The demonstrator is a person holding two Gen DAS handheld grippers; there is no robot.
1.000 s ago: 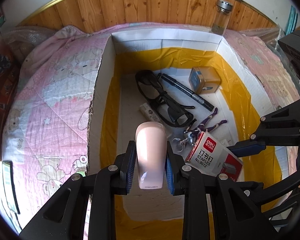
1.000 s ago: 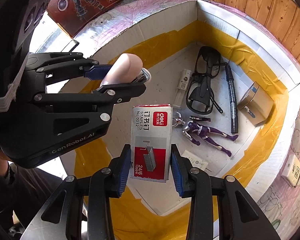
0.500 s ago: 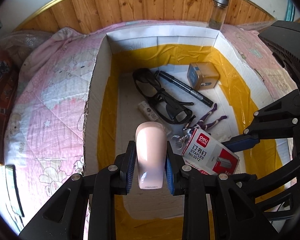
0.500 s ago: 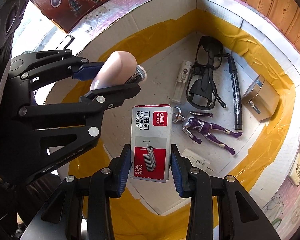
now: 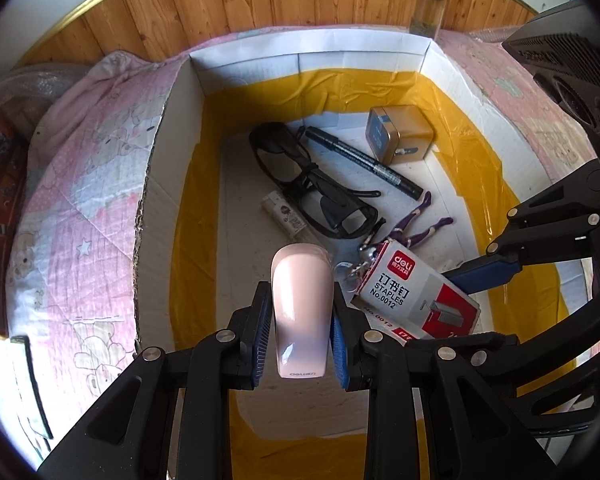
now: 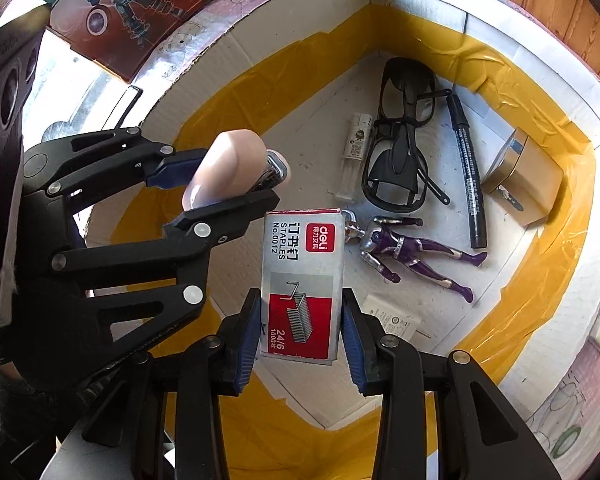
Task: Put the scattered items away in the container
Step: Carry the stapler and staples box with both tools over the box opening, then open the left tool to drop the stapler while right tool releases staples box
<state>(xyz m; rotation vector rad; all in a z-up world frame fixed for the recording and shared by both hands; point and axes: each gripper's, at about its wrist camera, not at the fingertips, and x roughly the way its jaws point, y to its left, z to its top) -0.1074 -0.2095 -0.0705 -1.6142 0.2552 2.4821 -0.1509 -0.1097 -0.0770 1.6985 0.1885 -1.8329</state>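
My left gripper [image 5: 300, 332] is shut on a pale pink stapler [image 5: 302, 308], held above the near part of the cardboard box [image 5: 308, 46]. My right gripper [image 6: 300, 328] is shut on a red and silver staples box [image 6: 302, 280], also over the container. In the right wrist view the left gripper [image 6: 220, 188] holds the stapler [image 6: 228, 168] just left of the staples box. In the left wrist view the staples box [image 5: 416, 300] hangs right of the stapler.
On the box floor lie black glasses [image 5: 312, 184], a black marker [image 5: 364, 160], a gold tin [image 5: 400, 134], a purple figure [image 6: 404, 248] and a small white tube [image 6: 356, 144]. A pink quilt [image 5: 80, 200] surrounds the box. A glass jar [image 5: 428, 4] stands behind it.
Both grippers keep their hold and stay over the box with only a slight roll. The view of the box has shifted a little.
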